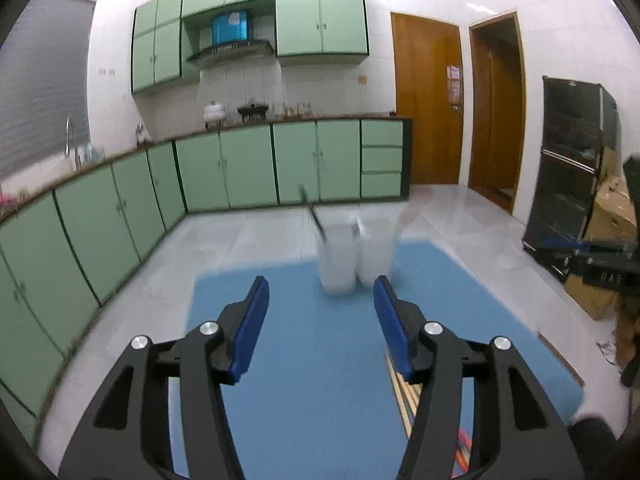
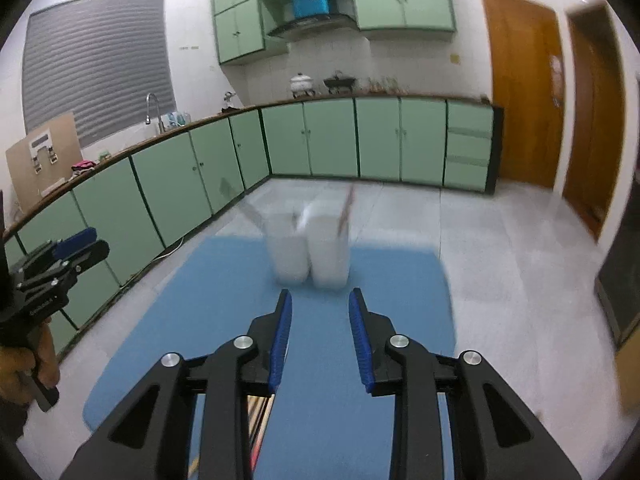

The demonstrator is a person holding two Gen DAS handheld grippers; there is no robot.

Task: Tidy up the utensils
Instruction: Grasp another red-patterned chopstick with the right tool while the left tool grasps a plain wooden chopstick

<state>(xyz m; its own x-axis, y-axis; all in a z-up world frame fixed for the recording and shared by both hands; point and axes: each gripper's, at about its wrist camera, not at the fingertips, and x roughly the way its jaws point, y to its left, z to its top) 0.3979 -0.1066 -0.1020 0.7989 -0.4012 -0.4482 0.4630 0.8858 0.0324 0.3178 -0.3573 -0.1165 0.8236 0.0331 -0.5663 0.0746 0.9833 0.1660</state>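
A smooth blue mat (image 1: 320, 340) is being seen spread over the surface, in a kitchen lined with pale green cabinets (image 2: 312, 140), a grey tiled floor (image 2: 500, 240) and two brown wooden doors (image 1: 428, 100). Near the mat's far edge, two translucent white bins (image 1: 354, 256), boxy and upright, are being shown touching side by side, blurred in both views. A dark-handled utensil (image 1: 314, 212) is being held in the left bin, its long axis leaning up and to the left; in the right wrist view a thin stick (image 2: 346, 210) is being seen rising nearly upright from the right bin. Wooden sticks (image 1: 404, 396) are lying on the mat under the left tongs (image 1: 320, 292), running lengthwise toward the bins. The left tongs, black with ribbed blue pads, are being held apart with nothing between them. The right tongs (image 2: 320, 304) are being held narrowly apart, also empty.
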